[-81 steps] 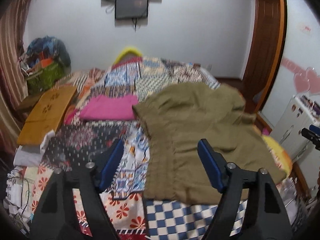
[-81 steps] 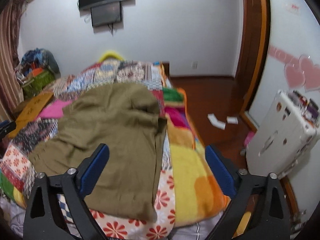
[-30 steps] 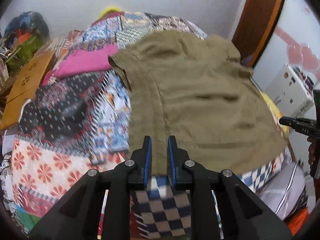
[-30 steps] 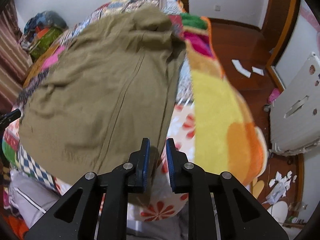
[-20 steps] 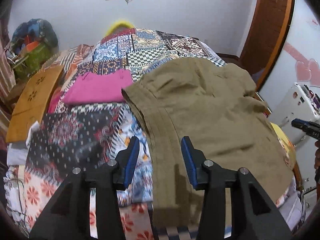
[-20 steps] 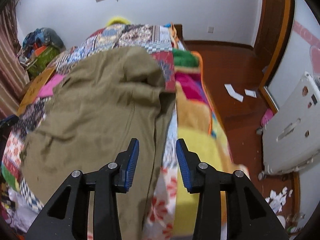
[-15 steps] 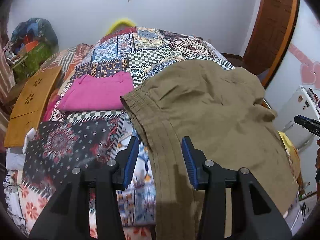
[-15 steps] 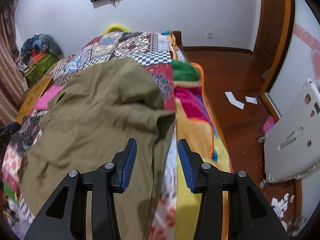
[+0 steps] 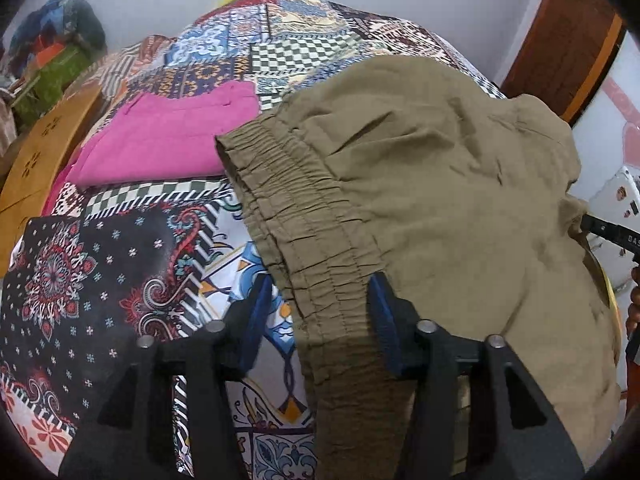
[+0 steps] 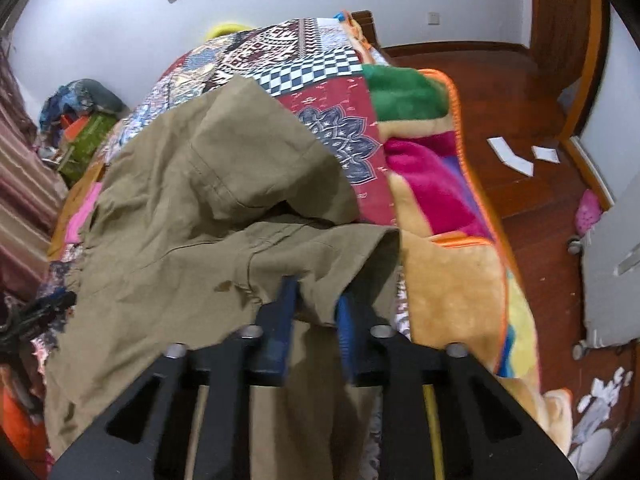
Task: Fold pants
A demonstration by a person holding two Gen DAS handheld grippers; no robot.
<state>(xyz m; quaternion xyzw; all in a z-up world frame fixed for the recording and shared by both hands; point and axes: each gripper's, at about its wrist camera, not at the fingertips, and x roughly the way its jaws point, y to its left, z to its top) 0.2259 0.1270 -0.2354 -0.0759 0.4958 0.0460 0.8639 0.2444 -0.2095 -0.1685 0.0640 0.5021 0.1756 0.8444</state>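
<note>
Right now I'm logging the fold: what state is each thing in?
Olive pants: spread on the bed, rumpled.
Left tongs: open, waistband between them, just opening.
Right tongs: closing on the pants' edge.
Pink garment: folded flat.

left wrist: close, steeply down over bed's (image 9: 120,280) left | right wrist: close, down over right edge | shared: olive pants (image 9: 440,200)
</note>
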